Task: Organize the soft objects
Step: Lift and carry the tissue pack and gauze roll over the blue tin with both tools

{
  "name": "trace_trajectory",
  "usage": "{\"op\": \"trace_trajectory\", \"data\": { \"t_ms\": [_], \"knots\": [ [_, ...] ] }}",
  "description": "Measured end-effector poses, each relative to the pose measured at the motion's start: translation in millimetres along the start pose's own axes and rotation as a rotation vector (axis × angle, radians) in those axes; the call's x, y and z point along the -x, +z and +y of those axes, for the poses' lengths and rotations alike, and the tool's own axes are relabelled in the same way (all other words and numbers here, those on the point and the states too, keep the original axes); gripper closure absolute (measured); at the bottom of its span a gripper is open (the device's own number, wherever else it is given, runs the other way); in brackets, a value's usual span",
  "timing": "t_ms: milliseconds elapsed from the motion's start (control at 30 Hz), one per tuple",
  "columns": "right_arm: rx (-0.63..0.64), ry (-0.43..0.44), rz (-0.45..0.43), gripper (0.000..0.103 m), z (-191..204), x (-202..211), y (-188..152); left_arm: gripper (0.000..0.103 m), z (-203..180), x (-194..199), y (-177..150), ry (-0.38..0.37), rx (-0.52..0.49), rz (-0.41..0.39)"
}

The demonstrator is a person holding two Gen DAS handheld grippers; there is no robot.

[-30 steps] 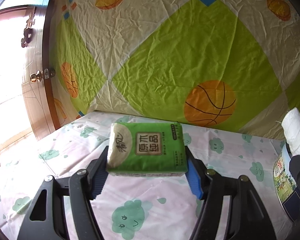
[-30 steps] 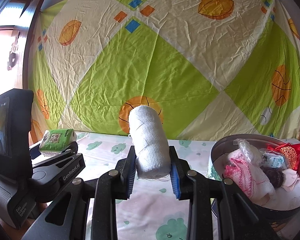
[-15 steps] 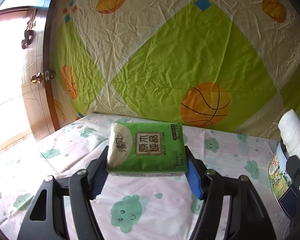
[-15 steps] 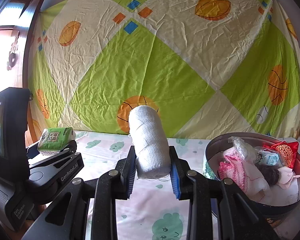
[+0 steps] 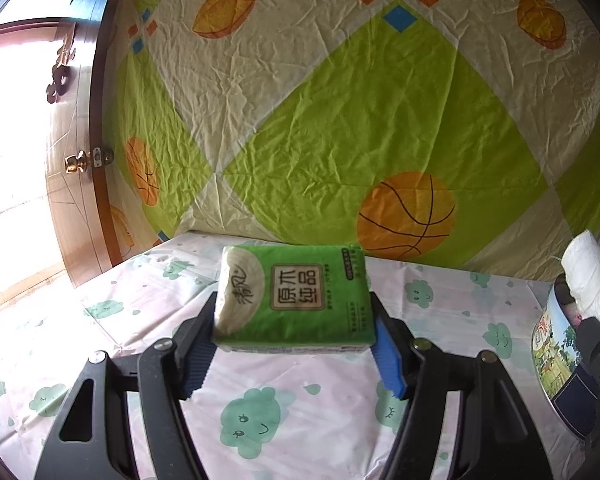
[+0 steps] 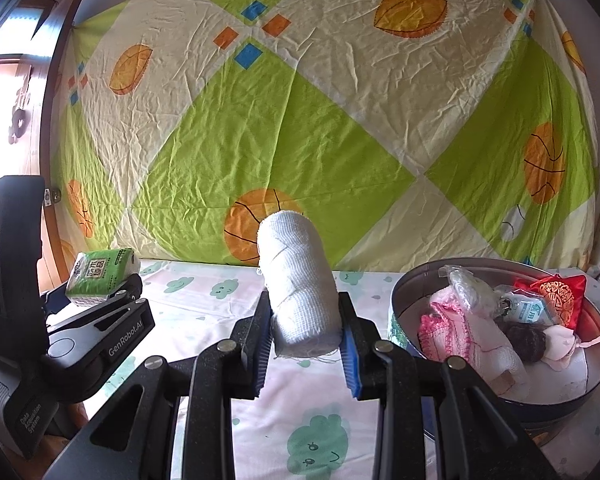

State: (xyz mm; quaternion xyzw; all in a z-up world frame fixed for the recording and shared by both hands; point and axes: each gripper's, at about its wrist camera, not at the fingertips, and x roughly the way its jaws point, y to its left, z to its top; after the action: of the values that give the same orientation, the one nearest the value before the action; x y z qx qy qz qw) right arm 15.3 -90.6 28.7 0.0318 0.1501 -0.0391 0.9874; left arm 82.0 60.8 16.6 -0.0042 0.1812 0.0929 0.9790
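Two soft things are in our grip at once, both lifted clear of the table (image 6: 204, 312). At the left of the right wrist view our left tongs (image 5: 294, 344) pinch a green tissue pack (image 5: 296, 300) by its short ends, lying flat across the blue pads. In the middle of that view our right tongs (image 6: 306, 344) clamp a white bandage roll (image 6: 300, 288), tilted with its far end up and most of its length sticking out past the pads.

We judge that the step in hand is carrying both to the round metal tin (image 6: 404, 292) at the right. To do it well we should take the roll over first, since it hangs just beside the rim, lower it over a free spot and only then let the pads part. The pack should follow from the left, held level so that it does not slip.

Little room is left in the tin: a pink-edged cloth (image 6: 452, 328), a clear plastic packet (image 6: 466, 284), a dark lump (image 6: 526, 342) and a red embroidered pouch (image 6: 556, 292) already fill it, so a careless drop could roll off the heap. A patterned sheet (image 6: 340, 120) hangs behind.
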Motion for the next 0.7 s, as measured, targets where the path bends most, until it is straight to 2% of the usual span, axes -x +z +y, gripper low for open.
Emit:
{"op": "trace_trajectory", "data": {
  "t_ms": [367,700],
  "knots": [
    [-0.018,-0.012,0.003,0.07,-11.1,7.0,-0.9,0.035,-2.7,8.4,-3.2,0.003,0.007,-0.012],
    [-0.014,-0.042,-0.008,0.07,-19.3,15.9,-1.5,0.035,-14.0,18.1,-6.4,-0.028,0.0,-0.009]
  ]
}}
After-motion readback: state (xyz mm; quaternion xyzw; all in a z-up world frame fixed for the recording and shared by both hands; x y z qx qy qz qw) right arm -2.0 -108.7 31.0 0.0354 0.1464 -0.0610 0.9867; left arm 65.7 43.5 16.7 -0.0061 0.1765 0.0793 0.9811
